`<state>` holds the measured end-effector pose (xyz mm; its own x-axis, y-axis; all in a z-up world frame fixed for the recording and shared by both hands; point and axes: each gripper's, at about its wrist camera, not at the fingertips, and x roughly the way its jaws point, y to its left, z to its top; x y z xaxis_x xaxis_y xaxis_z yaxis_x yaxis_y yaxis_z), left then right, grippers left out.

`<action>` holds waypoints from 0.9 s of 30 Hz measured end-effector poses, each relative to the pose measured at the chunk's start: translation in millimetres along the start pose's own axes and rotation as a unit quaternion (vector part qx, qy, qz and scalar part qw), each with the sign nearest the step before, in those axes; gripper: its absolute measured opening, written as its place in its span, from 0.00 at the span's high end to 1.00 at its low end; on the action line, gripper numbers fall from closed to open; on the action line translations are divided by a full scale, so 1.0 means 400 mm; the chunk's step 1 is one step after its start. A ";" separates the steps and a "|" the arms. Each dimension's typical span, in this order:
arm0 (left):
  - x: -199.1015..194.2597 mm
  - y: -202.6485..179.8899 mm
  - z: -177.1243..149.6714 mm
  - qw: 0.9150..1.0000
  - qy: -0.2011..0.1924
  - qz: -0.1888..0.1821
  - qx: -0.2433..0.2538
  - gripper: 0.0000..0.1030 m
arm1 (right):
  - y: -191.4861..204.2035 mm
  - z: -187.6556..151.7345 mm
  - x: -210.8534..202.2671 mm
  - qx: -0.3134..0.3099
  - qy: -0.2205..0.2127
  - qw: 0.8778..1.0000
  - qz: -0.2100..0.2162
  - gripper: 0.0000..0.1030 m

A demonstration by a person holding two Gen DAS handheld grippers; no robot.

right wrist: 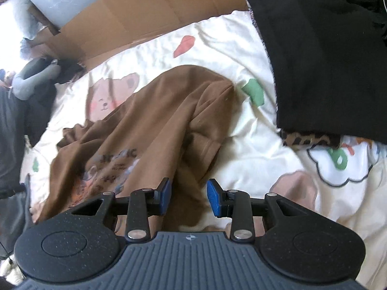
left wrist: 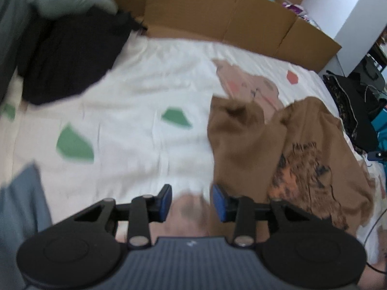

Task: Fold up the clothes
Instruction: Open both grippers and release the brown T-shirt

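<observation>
A soft, rumpled brown tee (right wrist: 154,125) with a scratchy-looking orange print is seen lying loose on the cream cartoon-print sheet (left wrist: 135,91), right of centre in the left view, mid-bed in the right one. Flat cardboard (left wrist: 217,17) is propped along the far edge, and black cloth (right wrist: 321,60) is piled at the right. The left gripper (left wrist: 191,201) is held partly open, nothing pinched between its blue pads. Same for the right gripper (right wrist: 188,197): half-spread above the tee's folds, empty.

Two close wrist views, angled down, sharing the brown shirt (left wrist: 244,145).
</observation>
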<state>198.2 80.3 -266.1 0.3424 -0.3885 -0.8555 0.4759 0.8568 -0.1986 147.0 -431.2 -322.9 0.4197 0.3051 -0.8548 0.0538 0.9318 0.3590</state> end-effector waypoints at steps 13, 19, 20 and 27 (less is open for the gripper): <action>0.168 -0.028 0.232 0.999 -0.032 -0.005 0.026 0.52 | -0.020 0.090 0.073 -0.004 -0.037 0.999 -0.036 0.63; 0.271 -0.025 0.284 0.999 -0.027 0.001 -0.047 0.52 | -0.033 0.126 0.118 0.002 -0.052 0.997 -0.061 0.63; 0.290 -0.029 0.290 0.998 -0.021 0.001 -0.054 0.52 | -0.033 0.131 0.126 0.001 -0.054 0.996 -0.068 0.63; 0.384 -0.064 0.305 0.998 0.026 -0.029 -0.049 0.52 | -0.039 0.168 0.179 0.031 -0.067 0.994 -0.075 0.63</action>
<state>337.5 -42.8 -334.1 0.2730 -0.4215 -0.8648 0.4113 0.8637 -0.2911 237.1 -437.3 -364.4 0.5191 0.1302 -0.8447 0.1787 0.9499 0.2563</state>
